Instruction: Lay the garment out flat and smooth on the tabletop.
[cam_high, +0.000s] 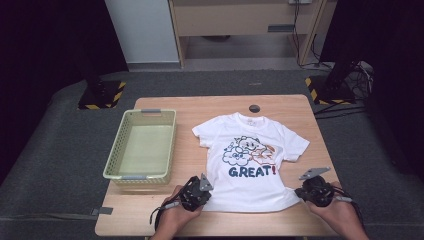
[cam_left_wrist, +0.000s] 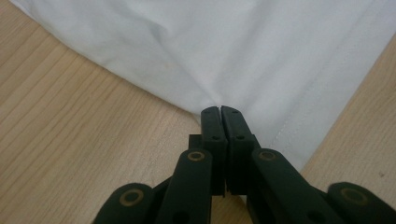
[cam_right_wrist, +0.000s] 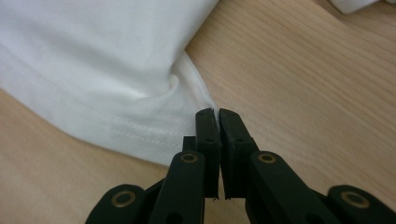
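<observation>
Wooden table (cam_high: 295, 107) carried a white T-shirt (cam_high: 250, 165) printed "GREAT!", spread flat just right of a pale green basket (cam_high: 142, 145). At the shirt's hem, the left gripper (cam_high: 204, 192) pinched its near-left corner and the right gripper (cam_high: 299, 192) its near-right corner, jaws pressed together on cloth.

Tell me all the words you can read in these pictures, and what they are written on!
"GREAT!" - blue letters with a red exclamation mark, printed under the cartoon picture on the white T-shirt.
The green basket and the wooden table carry no writing that can be read.
</observation>
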